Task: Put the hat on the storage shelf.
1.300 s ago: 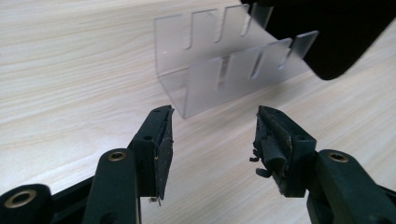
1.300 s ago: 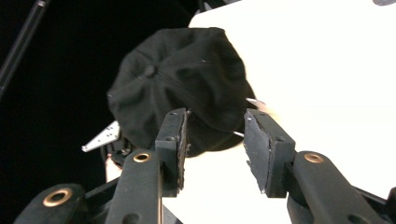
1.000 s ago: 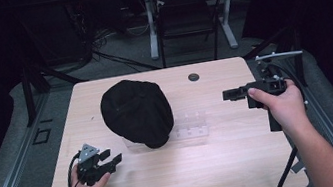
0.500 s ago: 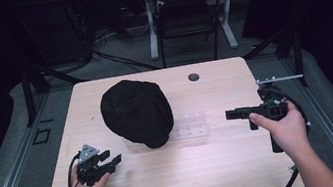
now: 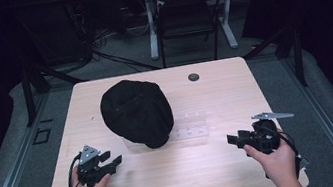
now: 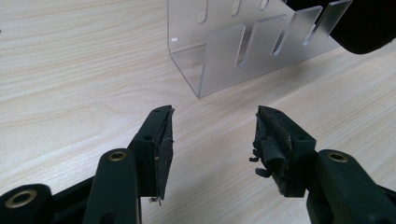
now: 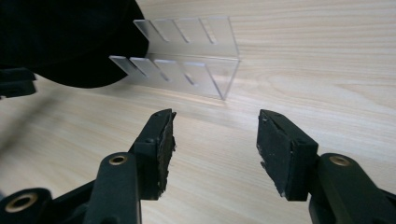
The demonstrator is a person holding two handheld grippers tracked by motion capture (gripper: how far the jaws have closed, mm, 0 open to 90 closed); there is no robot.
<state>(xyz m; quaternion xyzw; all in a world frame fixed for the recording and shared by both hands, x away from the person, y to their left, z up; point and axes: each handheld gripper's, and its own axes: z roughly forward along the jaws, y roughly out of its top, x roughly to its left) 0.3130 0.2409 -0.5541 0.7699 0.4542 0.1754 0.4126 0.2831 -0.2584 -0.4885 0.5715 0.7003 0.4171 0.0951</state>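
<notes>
Black soft fabric cap (image 5: 137,113) lies mid-worktop, draped partly over a clear slotted acrylic rack (image 5: 190,126); likely light and floppy, best pinched at its rim. Left gripper (image 5: 98,164) and right gripper (image 5: 242,139) fingers released, empty.

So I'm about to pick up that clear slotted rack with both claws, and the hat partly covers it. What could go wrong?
Two likely risks. The black hat lies over one end of the clear rack, so lifting could drag or tip it. The rack's thin, smooth walls might slip between the open left claw and right claw.
</notes>
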